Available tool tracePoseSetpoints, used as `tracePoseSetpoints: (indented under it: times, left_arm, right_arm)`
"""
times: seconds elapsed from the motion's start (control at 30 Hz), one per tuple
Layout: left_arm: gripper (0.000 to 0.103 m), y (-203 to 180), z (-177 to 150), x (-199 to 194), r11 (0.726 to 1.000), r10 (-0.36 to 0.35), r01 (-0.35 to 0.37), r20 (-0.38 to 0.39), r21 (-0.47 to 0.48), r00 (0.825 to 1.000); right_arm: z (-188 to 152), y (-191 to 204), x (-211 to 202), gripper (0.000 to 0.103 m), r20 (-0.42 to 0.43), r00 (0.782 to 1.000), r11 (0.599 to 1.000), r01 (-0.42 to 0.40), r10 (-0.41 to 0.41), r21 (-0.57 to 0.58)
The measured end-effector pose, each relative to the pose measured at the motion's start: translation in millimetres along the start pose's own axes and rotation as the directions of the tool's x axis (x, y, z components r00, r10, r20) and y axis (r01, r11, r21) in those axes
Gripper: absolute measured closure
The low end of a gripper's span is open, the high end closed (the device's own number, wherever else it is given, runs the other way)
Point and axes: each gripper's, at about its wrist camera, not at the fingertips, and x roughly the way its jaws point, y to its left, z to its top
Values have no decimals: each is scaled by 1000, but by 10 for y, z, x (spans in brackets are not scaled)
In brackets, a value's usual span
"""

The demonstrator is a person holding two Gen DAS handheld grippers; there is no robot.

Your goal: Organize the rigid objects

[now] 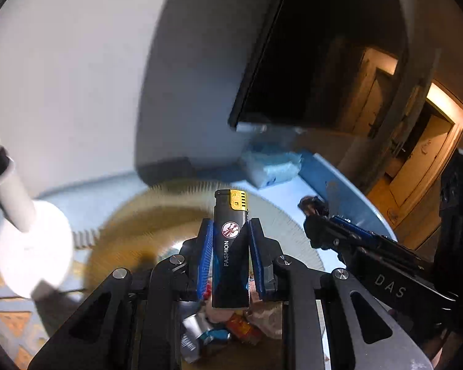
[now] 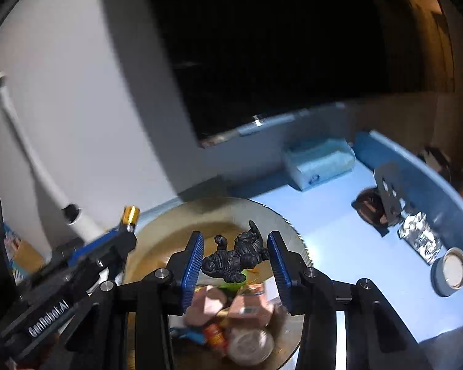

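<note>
Where both pairs of tongs hang above the dish (image 2: 296, 234), turns on heading: straight down onto the pile (image 2: 231, 317), or out right across the blue table (image 2: 339, 231).

Clamped in the left tongs (image 1: 230, 225), drawn narrow: one black lighter (image 1: 230, 246), long axis upright along the fingers, gold cap at the far end, base toward the wrist.

Pinched in the right tongs (image 2: 236, 240), at middling width: one black figurine (image 2: 234, 259), lumpy, lying crosswise, touching both blue pads.

Seen from the right wrist, hangs just left and near, lighter cap at about the figurine's height.

Below both, in the dish: a jumble of small things, too blurred to count.

Out right on the table, well apart from the dish: one tea light (image 2: 452, 269), one foil packet (image 2: 419, 240), one dark round piece (image 2: 369, 208) touching one thin metal plate (image 2: 390, 191). At the far side: one pale blue pack (image 2: 319, 162).

Probably favours the right tongs for any spot on the table's right, being nearer; likely calls for keeping the lighter upright until set down.
</note>
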Motion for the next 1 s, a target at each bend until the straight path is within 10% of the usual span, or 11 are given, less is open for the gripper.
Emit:
tracePoseSetpoints:
  times: [0.27, 0.4, 0.7, 1.0]
  left_arm:
    - [83, -24, -92, 326, 1000, 9, -9, -57, -9, 998]
    - [26, -23, -68, 120, 998, 61, -61, 4, 13, 998]
    - [24, 129, -6, -989, 996, 85, -87, 161, 9, 983]
    - [21, 332, -235, -2529, 970, 241, -241, 307, -38, 921]
  right_arm:
    - [-5, -210, 401, 61, -74, 997, 999, 23, -19, 43]
    - [24, -310, 397, 52, -60, 998, 996, -17, 22, 92]
    - [-77, -41, -273, 45, 17, 996, 992, -93, 92, 84]
    - [-341, 1011, -1200, 43, 62, 977, 976, -196, 202, -90]
